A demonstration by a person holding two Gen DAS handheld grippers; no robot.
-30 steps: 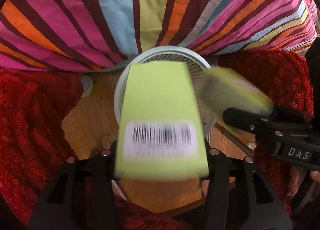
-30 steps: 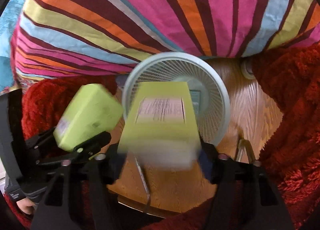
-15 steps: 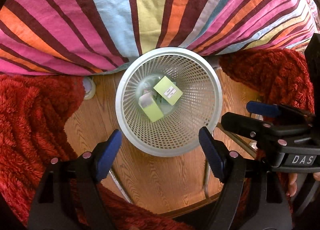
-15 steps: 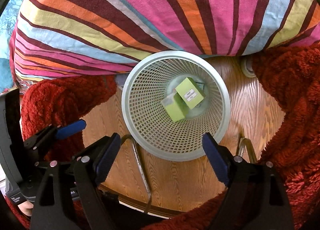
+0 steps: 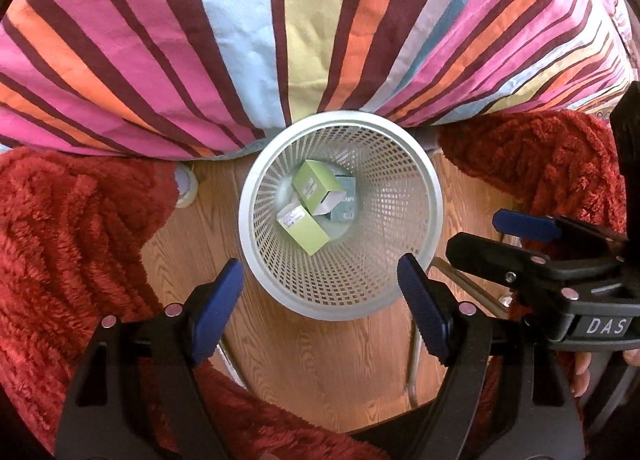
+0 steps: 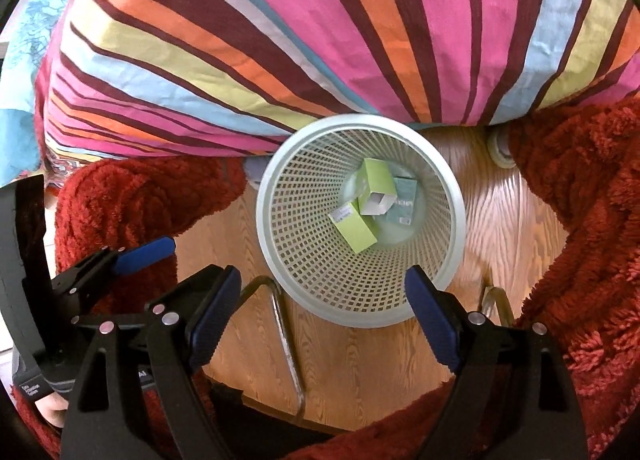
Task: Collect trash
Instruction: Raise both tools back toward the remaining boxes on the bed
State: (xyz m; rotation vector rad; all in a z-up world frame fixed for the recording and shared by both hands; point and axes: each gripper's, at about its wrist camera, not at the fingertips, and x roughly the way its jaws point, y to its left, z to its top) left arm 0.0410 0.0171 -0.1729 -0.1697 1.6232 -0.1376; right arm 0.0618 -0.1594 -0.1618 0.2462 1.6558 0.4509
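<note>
A white mesh waste basket (image 5: 256, 260) (image 6: 268, 244) stands on the wood floor below both grippers. At its bottom lie two lime-green boxes (image 5: 316, 190) (image 5: 306, 232), one leaning on the other, and a teal box (image 5: 346, 206) beside them. The right wrist view shows the same green boxes (image 6: 376, 186) (image 6: 358, 230) and the teal box (image 6: 406, 206). My left gripper (image 5: 318, 268) hangs open over the basket's near rim with nothing between its pads. My right gripper (image 6: 324, 278) (image 5: 476, 232) is to its right, its jaws opening and empty.
A striped bedcover (image 5: 280, 40) overhangs the basket's far side. Red shaggy fabric (image 5: 68, 240) (image 6: 580, 240) lies on both sides. Bent metal tubes (image 6: 286, 332) (image 5: 414, 360) rest on the wood floor (image 5: 320, 360) near the basket. A small white round object (image 5: 186, 190) sits by the bed.
Both grippers let go of their green boxes, which dropped into the basket and then shifted as they settled. Both pairs of jaws spread wider. The hands stayed in place.
</note>
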